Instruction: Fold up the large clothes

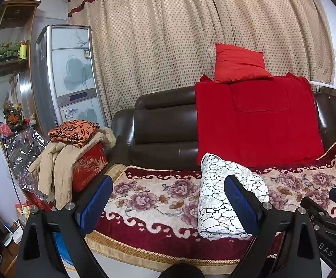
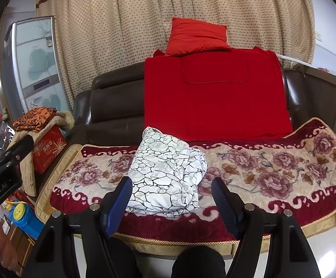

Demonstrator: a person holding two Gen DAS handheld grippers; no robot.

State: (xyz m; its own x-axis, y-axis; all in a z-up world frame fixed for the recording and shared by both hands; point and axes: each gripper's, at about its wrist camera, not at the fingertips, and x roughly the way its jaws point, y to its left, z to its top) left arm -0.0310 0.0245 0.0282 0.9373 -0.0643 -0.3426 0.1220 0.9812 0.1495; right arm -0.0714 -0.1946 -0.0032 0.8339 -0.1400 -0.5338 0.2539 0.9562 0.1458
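Observation:
A white garment with a black crackle and rose print [image 1: 225, 197] lies folded into a compact bundle on the floral sofa cover [image 1: 158, 199]. It also shows in the right wrist view [image 2: 168, 173], on the cover [image 2: 272, 169]. My left gripper [image 1: 168, 199] is open and empty, held in front of the sofa edge, with the bundle behind its right finger. My right gripper [image 2: 171, 199] is open and empty, just in front of the bundle's near end, apart from it. The right gripper's body shows at the left wrist view's right edge [image 1: 330, 227].
A dark leather sofa [image 1: 163, 120] carries a red blanket [image 1: 258, 120] and a red pillow [image 1: 239, 63] on its back. At the left stand a red box [image 1: 89, 169] with a beige jacket [image 1: 56, 162] and orange folded cloth [image 1: 74, 133], and a fridge [image 1: 70, 76]. Curtains hang behind.

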